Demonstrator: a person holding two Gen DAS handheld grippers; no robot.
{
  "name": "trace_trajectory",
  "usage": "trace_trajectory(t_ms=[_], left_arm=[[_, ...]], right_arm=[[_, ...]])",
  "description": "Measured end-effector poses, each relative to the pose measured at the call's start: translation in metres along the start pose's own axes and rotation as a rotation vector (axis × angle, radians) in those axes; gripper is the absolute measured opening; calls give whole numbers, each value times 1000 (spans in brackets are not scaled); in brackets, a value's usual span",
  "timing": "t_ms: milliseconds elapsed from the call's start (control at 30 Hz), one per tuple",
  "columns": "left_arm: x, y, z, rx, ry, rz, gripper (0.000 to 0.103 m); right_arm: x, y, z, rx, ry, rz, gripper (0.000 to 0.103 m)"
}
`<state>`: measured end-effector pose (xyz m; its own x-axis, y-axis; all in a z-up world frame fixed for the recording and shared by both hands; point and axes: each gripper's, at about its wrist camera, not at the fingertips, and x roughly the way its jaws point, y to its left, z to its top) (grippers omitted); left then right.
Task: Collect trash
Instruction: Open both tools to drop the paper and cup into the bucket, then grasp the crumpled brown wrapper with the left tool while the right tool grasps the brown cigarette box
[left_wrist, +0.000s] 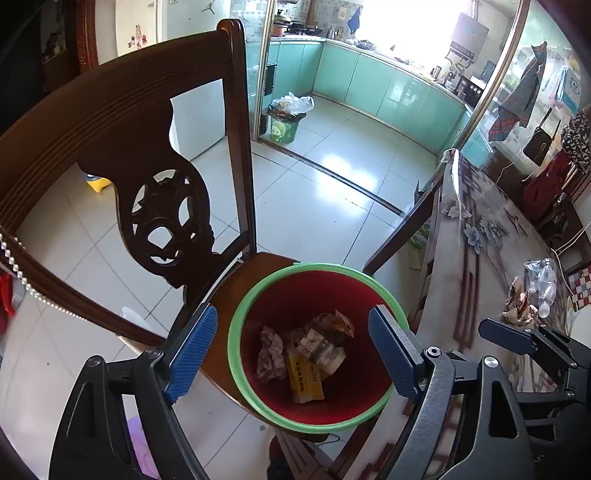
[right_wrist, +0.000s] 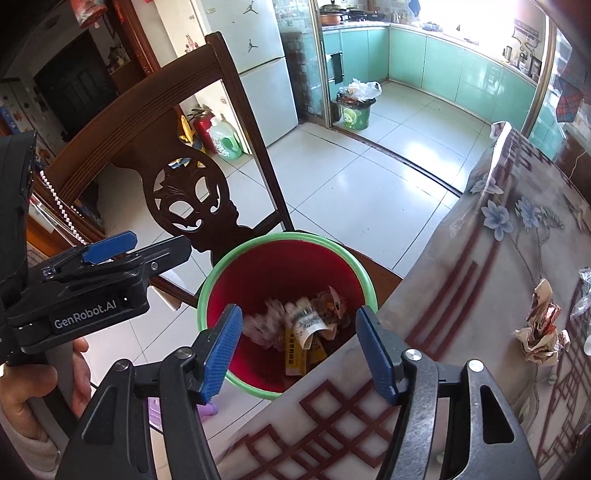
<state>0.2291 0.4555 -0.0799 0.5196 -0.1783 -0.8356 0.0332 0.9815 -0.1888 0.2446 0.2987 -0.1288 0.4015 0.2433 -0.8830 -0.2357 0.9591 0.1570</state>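
A red bin with a green rim (left_wrist: 258, 291) (right_wrist: 236, 258) stands on a wooden chair seat beside the table. Inside lie crumpled paper (left_wrist: 271, 354), a yellow packet (left_wrist: 304, 380) and other wrappers (right_wrist: 314, 321). My left gripper (left_wrist: 295, 350) is open and empty above the bin. My right gripper (right_wrist: 301, 350) is open and empty over the bin's near rim. Each gripper shows in the other's view: the right one (left_wrist: 524, 339), the left one (right_wrist: 107, 251). A crumpled wrapper (right_wrist: 543, 332) (left_wrist: 521, 306) and clear plastic (left_wrist: 543, 277) lie on the table.
The dark carved chair back (left_wrist: 166, 221) (right_wrist: 192, 199) rises behind the bin. The table with a flowered cloth (right_wrist: 498, 258) (left_wrist: 480, 258) is at the right. A green kitchen bin with a bag (left_wrist: 284, 122) (right_wrist: 356, 110) stands far off on the tiled floor.
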Motion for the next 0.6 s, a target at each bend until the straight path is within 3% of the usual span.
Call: trace_trajectory(t_ms=[167, 300, 433, 600], left_arm=[[-22, -3, -13, -9, -26, 15, 84], [-47, -30, -29, 55, -49, -8, 84], [-70, -75, -47, 150, -62, -46, 84], [-90, -143, -64, 205, -69, -139, 85]], right_arm=[[-20, -5, -9, 22, -65, 33, 68], [-58, -34, -33, 85, -130, 12, 68], [-107, -97, -72, 213, -179, -69, 68], [-181, -212, -141, 433, -217, -271, 69]])
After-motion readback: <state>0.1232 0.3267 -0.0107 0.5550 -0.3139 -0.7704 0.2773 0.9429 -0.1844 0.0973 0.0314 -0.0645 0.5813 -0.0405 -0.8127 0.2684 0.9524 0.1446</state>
